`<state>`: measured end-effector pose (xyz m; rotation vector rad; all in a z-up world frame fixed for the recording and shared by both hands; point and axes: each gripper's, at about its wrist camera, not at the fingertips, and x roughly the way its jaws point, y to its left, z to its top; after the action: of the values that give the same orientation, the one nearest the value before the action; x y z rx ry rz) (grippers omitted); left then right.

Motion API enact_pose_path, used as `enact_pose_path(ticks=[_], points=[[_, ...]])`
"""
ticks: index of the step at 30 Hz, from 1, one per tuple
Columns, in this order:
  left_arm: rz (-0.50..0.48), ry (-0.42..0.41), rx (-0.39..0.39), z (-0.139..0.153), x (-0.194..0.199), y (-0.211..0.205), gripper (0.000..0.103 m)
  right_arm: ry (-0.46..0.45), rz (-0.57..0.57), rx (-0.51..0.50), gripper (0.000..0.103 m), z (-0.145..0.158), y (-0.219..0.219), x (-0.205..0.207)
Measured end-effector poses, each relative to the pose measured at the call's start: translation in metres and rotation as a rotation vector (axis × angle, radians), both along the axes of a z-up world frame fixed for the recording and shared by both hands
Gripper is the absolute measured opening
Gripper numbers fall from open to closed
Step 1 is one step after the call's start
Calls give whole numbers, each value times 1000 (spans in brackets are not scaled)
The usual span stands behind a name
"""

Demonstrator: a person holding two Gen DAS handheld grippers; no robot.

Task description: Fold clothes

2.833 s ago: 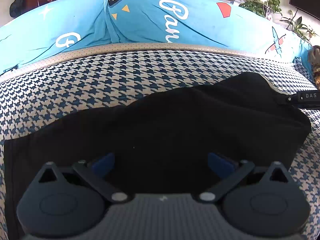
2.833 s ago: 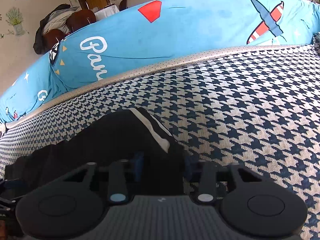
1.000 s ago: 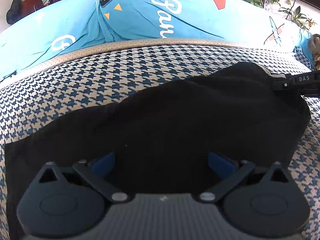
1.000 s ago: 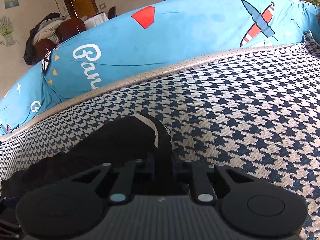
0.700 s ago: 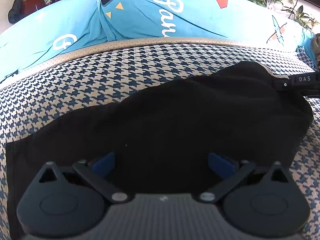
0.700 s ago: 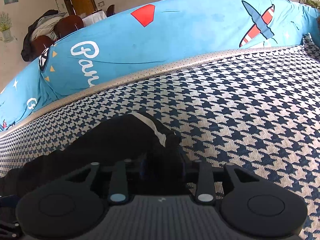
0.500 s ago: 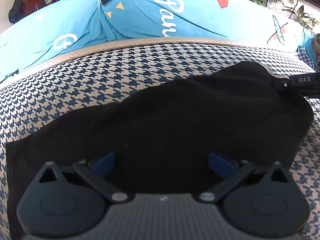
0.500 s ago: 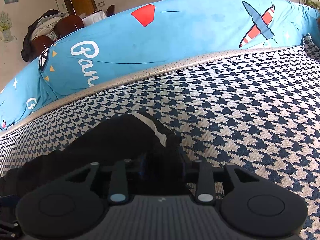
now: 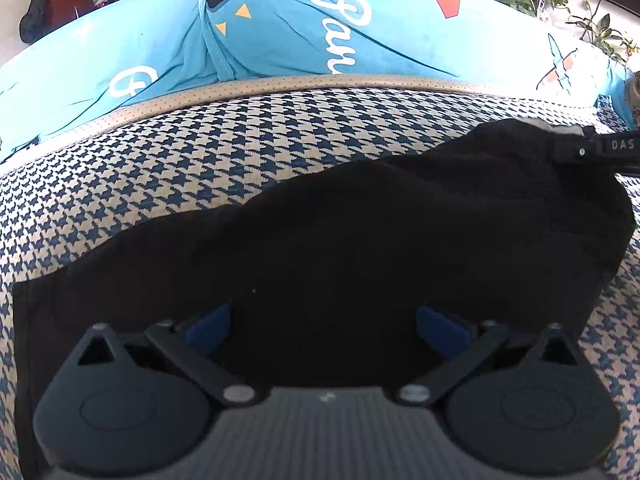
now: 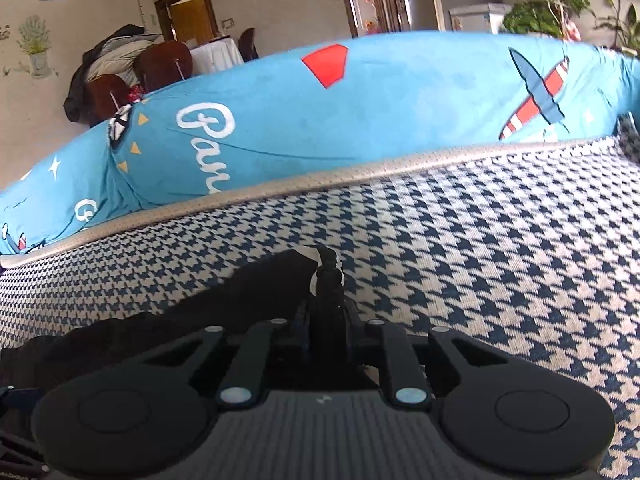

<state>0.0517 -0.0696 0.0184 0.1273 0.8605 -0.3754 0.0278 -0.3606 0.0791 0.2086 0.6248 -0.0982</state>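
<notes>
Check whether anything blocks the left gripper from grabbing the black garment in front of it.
Nothing visible does. The left gripper is open, its blue pads wide apart right over the black garment, which lies on the houndstooth cover. The right gripper is already shut on the garment's far end, well clear.

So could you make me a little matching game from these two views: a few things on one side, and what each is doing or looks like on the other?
Things:
1. left gripper
2. right gripper
3. black garment
4. sofa seat cover

States:
a. blue and cream houndstooth
b. shut on a bunched edge of cloth
c. open, fingers wide apart
d. spread across the seat

Pairs: 1-c, 2-b, 3-d, 4-a
</notes>
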Motion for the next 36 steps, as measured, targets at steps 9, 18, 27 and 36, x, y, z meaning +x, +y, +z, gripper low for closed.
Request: enact_pose_path(ticks=[9,18,27,36], points=[[84,3,-39,6,6,15,103,-105,173,-91,17,21,58,-16],[147,-9,-61,14,7,30,103,-76,347,-159,17,2,110,-18],[165,2,-60,13,7,34,103,39,468,-42,46,-19,117,-11],[181,12,-64,12,10,37,103,-5,454,19,46,12,101,-36]])
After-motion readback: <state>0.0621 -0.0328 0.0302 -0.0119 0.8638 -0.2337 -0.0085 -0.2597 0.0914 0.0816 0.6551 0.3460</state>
